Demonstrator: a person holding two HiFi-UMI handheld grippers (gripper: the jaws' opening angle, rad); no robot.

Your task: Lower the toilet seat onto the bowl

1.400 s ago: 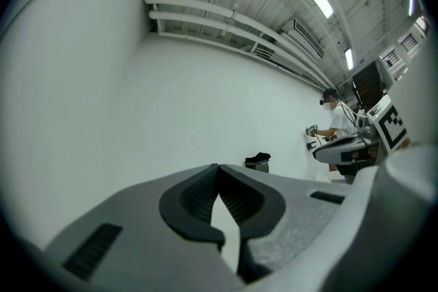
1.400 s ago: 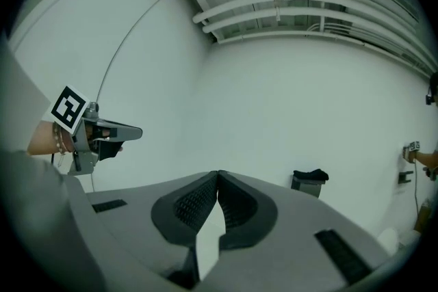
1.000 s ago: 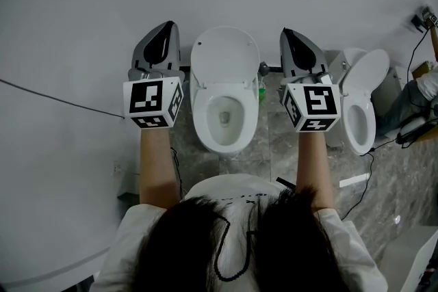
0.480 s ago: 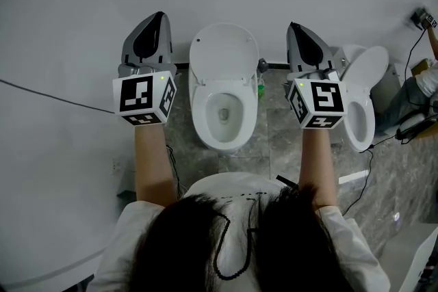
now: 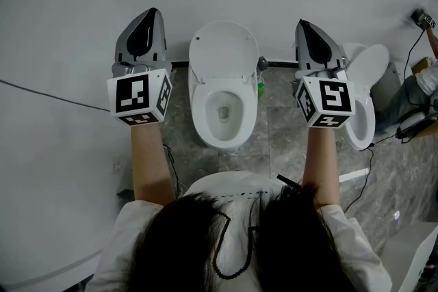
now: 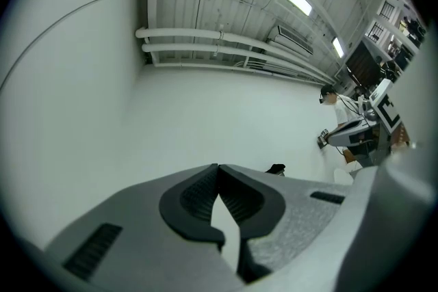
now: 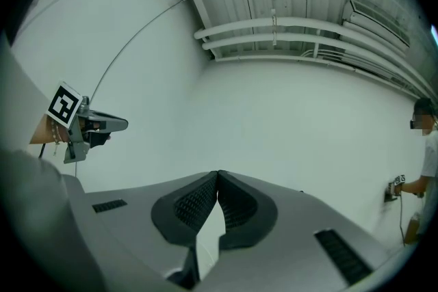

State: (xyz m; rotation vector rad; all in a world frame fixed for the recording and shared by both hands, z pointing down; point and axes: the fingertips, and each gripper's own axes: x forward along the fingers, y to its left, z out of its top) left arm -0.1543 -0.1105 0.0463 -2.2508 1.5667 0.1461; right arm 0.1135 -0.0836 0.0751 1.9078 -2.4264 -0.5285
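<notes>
- Left claw (image 5: 154,12): held at the left of the head view, beside the toilet and touching nothing. It is clenched, its ribbed pads (image 6: 202,191) met at the tips with nothing between them.
- Right claw (image 5: 301,22): held at the right of the head view, likewise clenched and empty, and pointed at bare wall.
- Bowl (image 5: 199,114): set at centre frame on the marbled floor (image 5: 274,137), open and uncovered.
- Toilet seat (image 5: 224,51): found at upper centre, raised and leaning back toward the wall (image 5: 82,24). It cannot be told apart from the lid.
- Handling, as judged: a rigid, smooth moulded part, fairly light and slippery, pivoting on a rear hinge. It is best taken at its free top edge, farthest from the hinge, and eased down, since a dropped seat may slam.
- Second toilet (image 5: 361,125): stood at the right, its seat also raised.
- Difference from a second ago: the left claw is seen higher and further left. The right claw is seen slightly further right, now overlapping the second toilet. The seat is unmoved.
</notes>
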